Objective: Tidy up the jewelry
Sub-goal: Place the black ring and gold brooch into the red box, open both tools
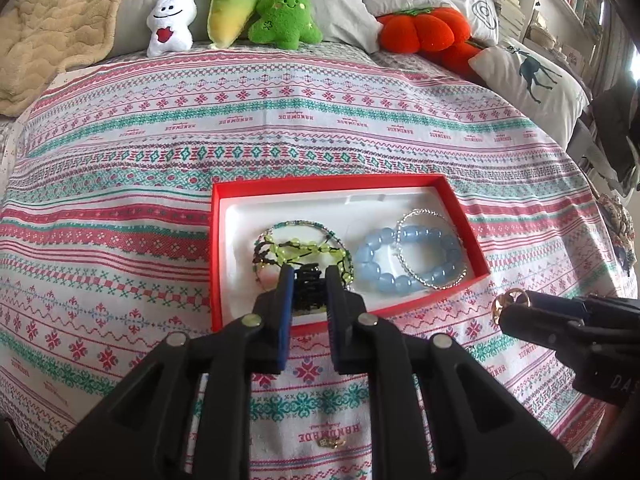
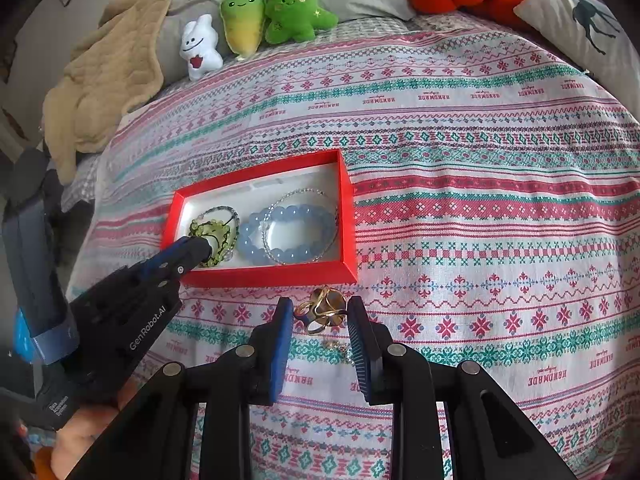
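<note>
Left wrist view: my left gripper [image 1: 307, 280] pinches a black beaded piece [image 1: 306, 282] over the red box [image 1: 216, 248] near corner, while my right gripper [image 1: 510, 306] grips a gold ornament [image 1: 509, 299] just right of the box.

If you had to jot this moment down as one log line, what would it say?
left gripper: black beaded piece between jaws, over red box | right gripper: shut on gold ring, outside box

The box [image 1: 456, 200] lies mid-frame on the bed [image 1: 120, 184], bracelets [image 1: 404, 256] inside. Plush toys [image 1: 236, 12] line the upper left behind it; pillows [image 1: 532, 76] sit upper right.
</note>
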`<move>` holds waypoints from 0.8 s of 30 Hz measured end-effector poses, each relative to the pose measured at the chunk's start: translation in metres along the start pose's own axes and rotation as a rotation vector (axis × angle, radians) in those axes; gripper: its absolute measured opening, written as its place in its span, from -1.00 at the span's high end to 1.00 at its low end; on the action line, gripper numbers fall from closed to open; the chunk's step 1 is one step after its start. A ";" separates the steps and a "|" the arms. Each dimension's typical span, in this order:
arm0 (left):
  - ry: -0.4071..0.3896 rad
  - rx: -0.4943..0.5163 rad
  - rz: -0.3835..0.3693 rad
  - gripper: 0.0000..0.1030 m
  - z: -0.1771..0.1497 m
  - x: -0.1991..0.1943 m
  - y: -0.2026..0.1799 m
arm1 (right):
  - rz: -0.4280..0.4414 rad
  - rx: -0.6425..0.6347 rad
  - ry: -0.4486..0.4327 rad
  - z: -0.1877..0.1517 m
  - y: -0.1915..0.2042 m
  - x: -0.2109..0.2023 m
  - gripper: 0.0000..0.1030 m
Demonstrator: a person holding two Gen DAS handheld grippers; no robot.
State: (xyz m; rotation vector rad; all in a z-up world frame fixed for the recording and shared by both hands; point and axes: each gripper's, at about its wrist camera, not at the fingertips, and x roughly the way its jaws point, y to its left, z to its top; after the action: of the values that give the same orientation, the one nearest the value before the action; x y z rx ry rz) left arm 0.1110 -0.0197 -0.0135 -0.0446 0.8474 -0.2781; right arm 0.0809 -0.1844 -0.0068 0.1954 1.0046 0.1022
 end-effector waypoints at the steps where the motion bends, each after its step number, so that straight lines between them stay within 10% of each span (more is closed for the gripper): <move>1: 0.001 0.002 -0.002 0.50 0.000 -0.001 -0.001 | 0.000 -0.001 -0.002 0.000 0.000 0.000 0.45; 11: -0.001 0.040 0.049 -0.09 -0.005 -0.028 -0.002 | 0.014 0.002 -0.055 0.014 0.003 -0.007 0.45; 24: 0.060 0.066 0.107 -0.32 -0.022 -0.040 0.005 | 0.013 -0.052 -0.065 0.031 0.022 0.019 0.45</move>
State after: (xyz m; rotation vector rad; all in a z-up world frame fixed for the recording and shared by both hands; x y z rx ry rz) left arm 0.0711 -0.0035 0.0006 0.0707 0.8961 -0.2076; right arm 0.1174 -0.1632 -0.0015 0.1568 0.9350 0.1331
